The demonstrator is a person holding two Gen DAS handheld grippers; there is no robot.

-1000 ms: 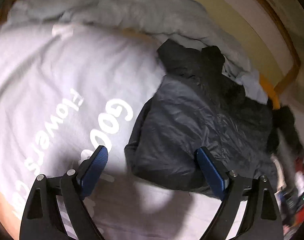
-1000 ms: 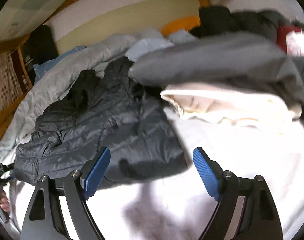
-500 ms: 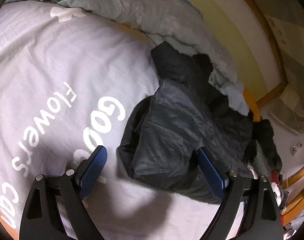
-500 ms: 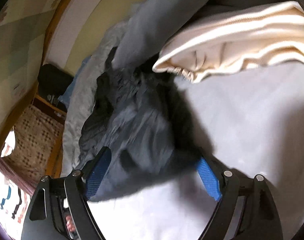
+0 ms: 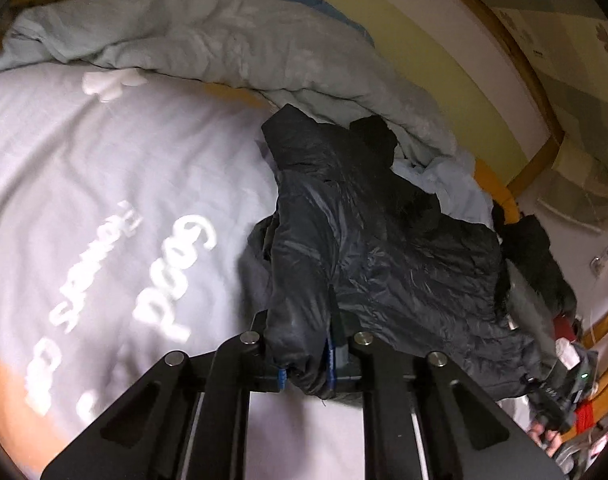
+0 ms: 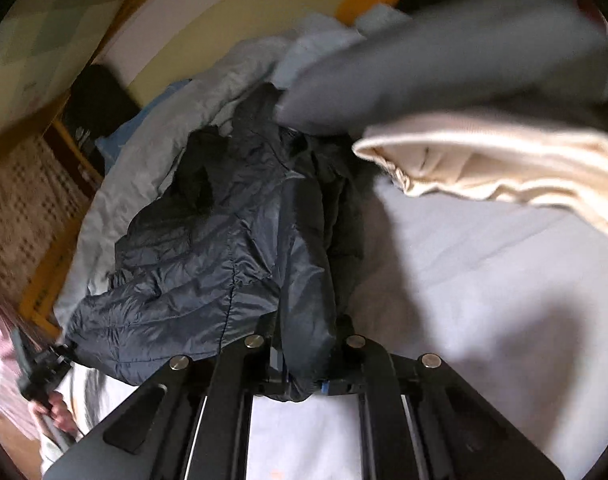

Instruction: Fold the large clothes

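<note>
A dark quilted puffer jacket lies crumpled on the pale bed cover. In the left wrist view my left gripper has its jaws closing, and the blue pads pinch a bunched near edge of the jacket. The right wrist view shows the same jacket from its other side. There my right gripper is closing too, with a fold of the jacket's hem squeezed between its pads. Both pinched edges stand slightly raised off the cover.
A grey duvet is heaped at the far side against the yellow wall. A cream garment under a grey one lies right of the jacket. A hand holding the other gripper shows at lower left. A wooden bed frame borders the bed.
Both grippers went from wide open around the jacket's edges to clamped on the fabric. The left one has risen a little, lifting its edge.
</note>
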